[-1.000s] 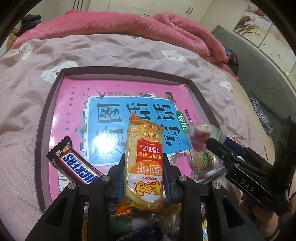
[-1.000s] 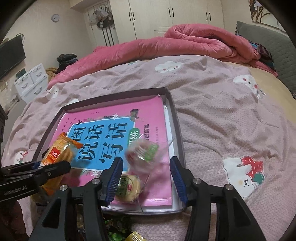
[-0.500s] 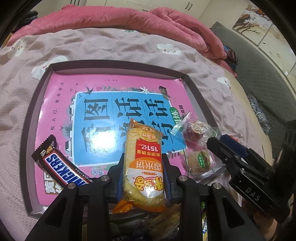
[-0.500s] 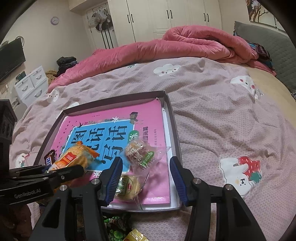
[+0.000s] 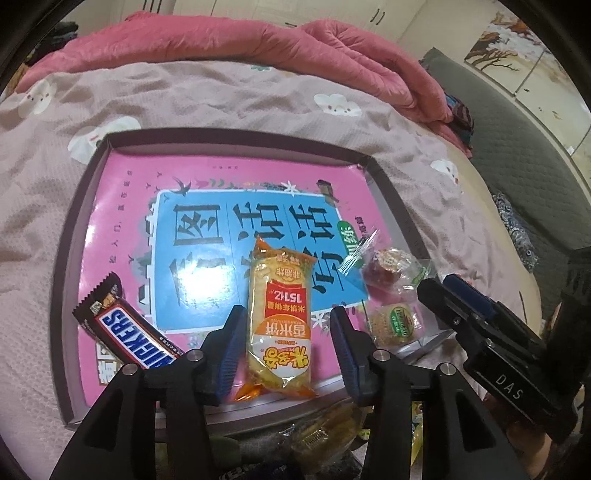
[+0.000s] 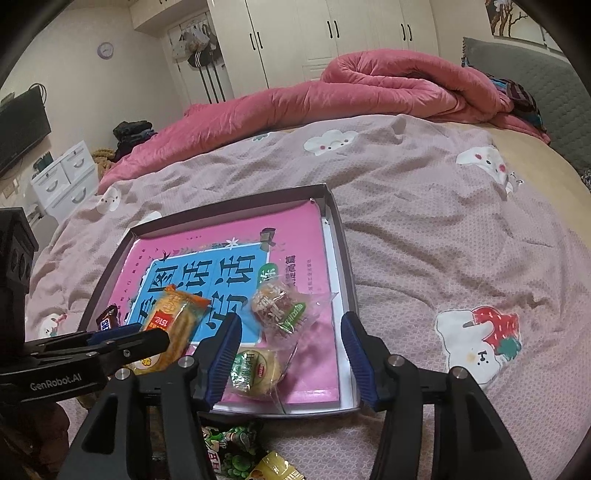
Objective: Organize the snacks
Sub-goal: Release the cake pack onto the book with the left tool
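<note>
Bedspread (image 6: pixel 424 229): dusty pink, textured weave, white cloud and bunny prints; covers the bed from near edge to far.
Strawberry-bunny print (image 6: pixel 480 339): near right on the spread.
Quilt (image 6: pixel 388 85): deep pink, bunched in a long roll along the far side, thickest far right.
Headboard (image 6: pixel 524 70): grey, padded, far right.
Wardrobe (image 6: pixel 332 33): white doors, dark handles, along the far wall.
Wall clock (image 6: pixel 106 49): round, far left, high on the wall.
Drawer unit (image 6: pixel 66 177): white, far left beside the bed.
TV screen (image 6: pixel 20 129): dark, on the left wall.
Dark clothes heap (image 6: pixel 133 133): far left, behind the quilt.
</note>
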`<state>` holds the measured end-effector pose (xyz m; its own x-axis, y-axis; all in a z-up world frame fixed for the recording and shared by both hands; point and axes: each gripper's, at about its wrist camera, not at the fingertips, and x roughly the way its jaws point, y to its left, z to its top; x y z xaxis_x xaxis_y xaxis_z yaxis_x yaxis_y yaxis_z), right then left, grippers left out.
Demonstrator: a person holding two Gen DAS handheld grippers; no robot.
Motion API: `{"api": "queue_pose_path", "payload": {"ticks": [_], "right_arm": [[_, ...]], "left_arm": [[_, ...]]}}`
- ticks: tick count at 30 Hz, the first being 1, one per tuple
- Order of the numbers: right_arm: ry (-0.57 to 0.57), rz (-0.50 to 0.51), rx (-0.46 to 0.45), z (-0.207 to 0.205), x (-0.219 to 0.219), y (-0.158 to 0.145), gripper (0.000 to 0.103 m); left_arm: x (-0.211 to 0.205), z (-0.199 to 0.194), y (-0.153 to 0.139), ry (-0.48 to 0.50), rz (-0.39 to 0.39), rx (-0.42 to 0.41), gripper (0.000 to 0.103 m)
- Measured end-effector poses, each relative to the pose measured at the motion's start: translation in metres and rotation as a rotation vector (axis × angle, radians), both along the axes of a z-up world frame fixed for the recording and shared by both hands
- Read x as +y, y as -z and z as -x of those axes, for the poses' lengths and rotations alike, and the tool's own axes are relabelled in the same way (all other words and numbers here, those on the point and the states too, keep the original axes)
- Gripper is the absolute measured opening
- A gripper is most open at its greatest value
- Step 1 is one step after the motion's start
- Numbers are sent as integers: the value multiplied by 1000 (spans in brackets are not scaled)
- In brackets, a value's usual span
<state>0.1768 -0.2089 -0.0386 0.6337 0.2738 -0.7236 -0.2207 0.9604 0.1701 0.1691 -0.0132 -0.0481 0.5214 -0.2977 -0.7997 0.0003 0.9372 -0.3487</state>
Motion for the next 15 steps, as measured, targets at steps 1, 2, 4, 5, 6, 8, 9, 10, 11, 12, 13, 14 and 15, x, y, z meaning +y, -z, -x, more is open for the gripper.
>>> {"api": "queue_pose_path", "payload": {"ticks": [1, 2, 4, 5, 6, 8, 9, 10, 11, 12, 13, 14, 15], "right_arm": [[-1, -3, -1, 0, 0, -1, 57], [-1, -6, -4, 1, -1, -1, 57], [-3, -11, -12, 2, -1, -4, 58], [-4, -14, -14, 3, -2, -5, 60], [-3, -16, -15, 5, -2, -7, 60], [-3, -28, -20, 9, -4, -10, 64], [-2, -34, -25, 11, -6, -12, 64], [-3, -38, -29, 12, -7, -14, 65], [-3, -43, -37, 14, -8, -16, 66], [-2, -48, -45, 15, -9, -18, 66], [-1, -53, -56, 17, -10, -21, 67], [-1, -58, -62, 18, -11, -23, 68], [0, -64, -68, 19, -12, -24, 69]], "left_arm": [[0, 1, -2, 0, 1, -4, 50], [1, 2, -4, 0, 3, -9, 52], [2, 4, -8, -5, 2, -18, 56], [3, 5, -11, -7, 1, -26, 58], [4, 6, -14, -11, -2, -32, 59], [6, 10, -19, -17, -7, -44, 62], [6, 11, -22, -21, -11, -50, 64], [7, 13, -24, -22, -11, -55, 68], [8, 14, -27, -22, -10, -59, 71], [9, 16, -29, -22, -9, -64, 72], [10, 18, -32, -24, -9, -71, 72], [12, 20, -35, -25, -10, -76, 73], [13, 22, -37, -28, -10, -78, 73]]}}
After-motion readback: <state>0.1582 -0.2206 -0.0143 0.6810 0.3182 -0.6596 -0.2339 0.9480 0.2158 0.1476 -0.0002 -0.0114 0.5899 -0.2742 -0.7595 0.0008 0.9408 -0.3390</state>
